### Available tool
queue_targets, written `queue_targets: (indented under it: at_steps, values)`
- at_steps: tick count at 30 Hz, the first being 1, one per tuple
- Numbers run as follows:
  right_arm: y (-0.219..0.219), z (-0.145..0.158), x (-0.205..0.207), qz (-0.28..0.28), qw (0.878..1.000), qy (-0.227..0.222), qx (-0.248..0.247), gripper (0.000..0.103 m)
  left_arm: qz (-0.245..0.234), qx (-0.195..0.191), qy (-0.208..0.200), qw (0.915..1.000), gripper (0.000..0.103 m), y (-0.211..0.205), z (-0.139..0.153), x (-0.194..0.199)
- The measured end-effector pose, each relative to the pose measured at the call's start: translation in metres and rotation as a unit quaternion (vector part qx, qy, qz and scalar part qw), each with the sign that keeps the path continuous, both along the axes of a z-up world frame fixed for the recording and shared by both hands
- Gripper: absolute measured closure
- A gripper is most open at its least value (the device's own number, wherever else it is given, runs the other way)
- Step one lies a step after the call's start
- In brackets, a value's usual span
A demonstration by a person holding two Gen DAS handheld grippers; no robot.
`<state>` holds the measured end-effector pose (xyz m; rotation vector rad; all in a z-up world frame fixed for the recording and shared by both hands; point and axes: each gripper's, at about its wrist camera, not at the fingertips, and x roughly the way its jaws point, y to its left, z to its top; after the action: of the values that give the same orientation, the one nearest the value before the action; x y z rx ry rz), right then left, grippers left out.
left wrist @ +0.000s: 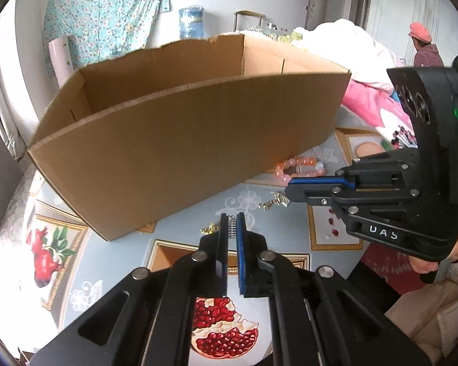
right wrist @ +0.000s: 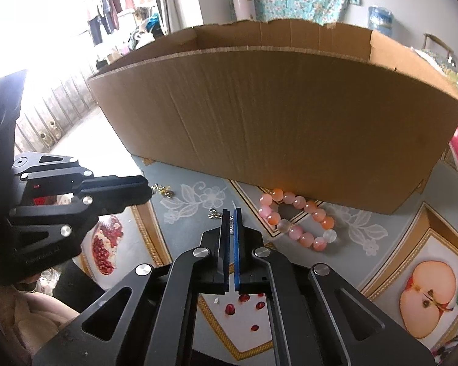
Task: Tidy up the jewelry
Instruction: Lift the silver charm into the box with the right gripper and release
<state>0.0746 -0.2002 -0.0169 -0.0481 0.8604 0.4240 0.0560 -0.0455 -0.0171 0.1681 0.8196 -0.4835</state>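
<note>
Both claws hover over the fruit-patterned tabletop (right wrist: 427, 222), in front of a big open cardboard box (left wrist: 180, 149). The left claw (left wrist: 232, 224) is clamped on one end of a thin silver-and-gold chain (left wrist: 273, 202); the right claw (right wrist: 232, 219) pinches the other end, so the chain sags between them just above the cloth. A pink and orange bead bracelet (right wrist: 296, 222) lies flat right beside the box's front wall, to the right of the right claw.

The worktop (right wrist: 381, 222), under a fruit-printed cloth, carries a cardboard box (right wrist: 274, 116) beyond the right tool (right wrist: 232, 213), a pink bead bracelet (right wrist: 299, 222) right of it, gold chain bits (right wrist: 163, 190) left.
</note>
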Motion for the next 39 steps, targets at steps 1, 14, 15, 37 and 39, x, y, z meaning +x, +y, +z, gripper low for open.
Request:
queue_targets:
  at_steps: [1,14,15,37,39]
  values:
    - [-0.001,0.002,-0.002,0.001,1.0,-0.002,0.004,0.103,0.001,-0.002,-0.003,1.0,0.099,0.001,0.003,-0.001]
    - [0.013,-0.013,0.011,0.012,0.999,0.015,-0.029,0.078,-0.001,-0.006,-0.001,1.0,0.099,0.003,0.004,-0.006]
    - [0.015,-0.015,0.012,0.014,0.999,0.014,-0.032,0.08,-0.001,-0.007,0.0,1.0,0.099,0.003,0.003,-0.005]
    - [-0.016,0.055,-0.015,0.003,0.998,-0.055,0.031,0.102,0.007,-0.041,-0.05,0.9979,0.099,0.02,0.044,-0.016]
    - [-0.017,0.074,-0.019,0.008,0.996,-0.077,0.042,0.102,0.003,-0.052,-0.07,0.9962,0.099,0.023,0.06,-0.022]
